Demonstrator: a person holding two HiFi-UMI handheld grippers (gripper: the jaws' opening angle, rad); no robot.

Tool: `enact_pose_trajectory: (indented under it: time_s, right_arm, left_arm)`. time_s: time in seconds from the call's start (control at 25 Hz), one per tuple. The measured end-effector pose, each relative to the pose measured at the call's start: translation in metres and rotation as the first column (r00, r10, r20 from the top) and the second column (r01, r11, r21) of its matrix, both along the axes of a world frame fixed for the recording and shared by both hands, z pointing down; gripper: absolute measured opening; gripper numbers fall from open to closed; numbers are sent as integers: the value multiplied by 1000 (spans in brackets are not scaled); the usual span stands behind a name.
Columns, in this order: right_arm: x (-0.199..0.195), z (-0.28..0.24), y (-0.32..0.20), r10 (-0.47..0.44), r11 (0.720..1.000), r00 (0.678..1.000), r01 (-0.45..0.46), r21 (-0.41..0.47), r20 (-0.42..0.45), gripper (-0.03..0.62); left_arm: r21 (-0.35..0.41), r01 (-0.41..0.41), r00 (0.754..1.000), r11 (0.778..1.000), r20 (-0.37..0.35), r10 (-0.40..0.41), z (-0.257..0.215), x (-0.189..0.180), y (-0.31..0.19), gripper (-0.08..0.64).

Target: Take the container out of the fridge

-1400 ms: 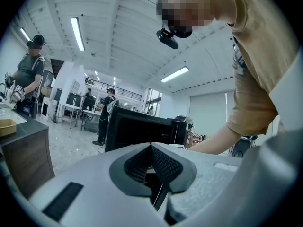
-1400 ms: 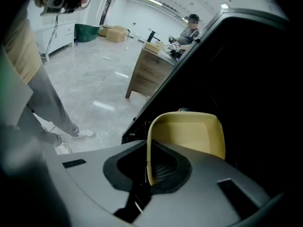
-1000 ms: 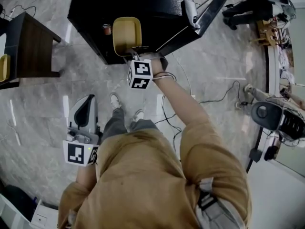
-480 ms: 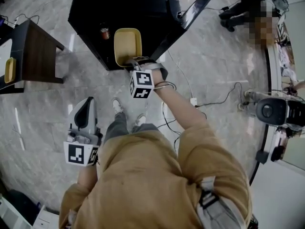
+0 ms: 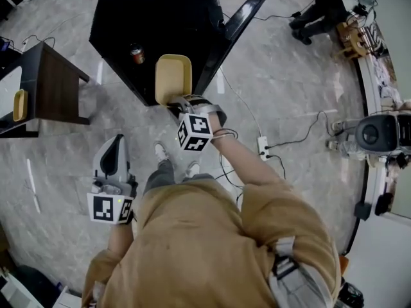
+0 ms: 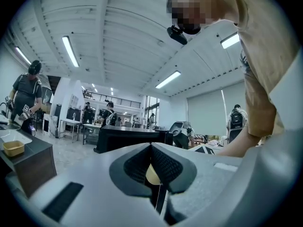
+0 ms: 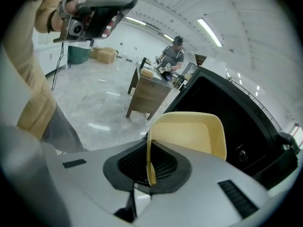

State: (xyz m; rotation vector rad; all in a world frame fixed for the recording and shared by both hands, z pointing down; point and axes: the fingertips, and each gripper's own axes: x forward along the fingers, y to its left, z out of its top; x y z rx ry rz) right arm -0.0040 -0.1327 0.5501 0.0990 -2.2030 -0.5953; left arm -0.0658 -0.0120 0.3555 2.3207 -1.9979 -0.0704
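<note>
Container: which way is it pointed?
— Its long axis is set straight ahead of the right gripper. The far short end is aimed into the open fridge, and the hollow side is turned up.
And the claw?
— The jaws are closed almost fully. The near short wall is pinched between the pads, and the container is held just beyond the fingertips, at the fridge mouth. The left gripper is kept well apart, closed and empty.
</note>
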Motion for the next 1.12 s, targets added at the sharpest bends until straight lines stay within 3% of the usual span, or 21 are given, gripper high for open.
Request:
enact_pose_trajectory:
  time_s: [0.4, 0.68, 1.12]
  right_arm:
    - [33, -38, 15, 98, 994, 988, -91, -61, 123, 8]
    - [56, -53, 26, 166, 983, 972, -149, -111, 164, 8]
    - [72, -96, 36, 265, 956, 918, -210, -205, 295, 8]
  left_arm:
    - [2, 4, 1000, 1000, 21, -4, -15, 11, -2, 0]
    - [11, -17, 1000, 1000, 26, 17, -27, 19, -11, 0]
    - [30, -41, 999, 999, 22, 41, -36, 25, -31, -2]
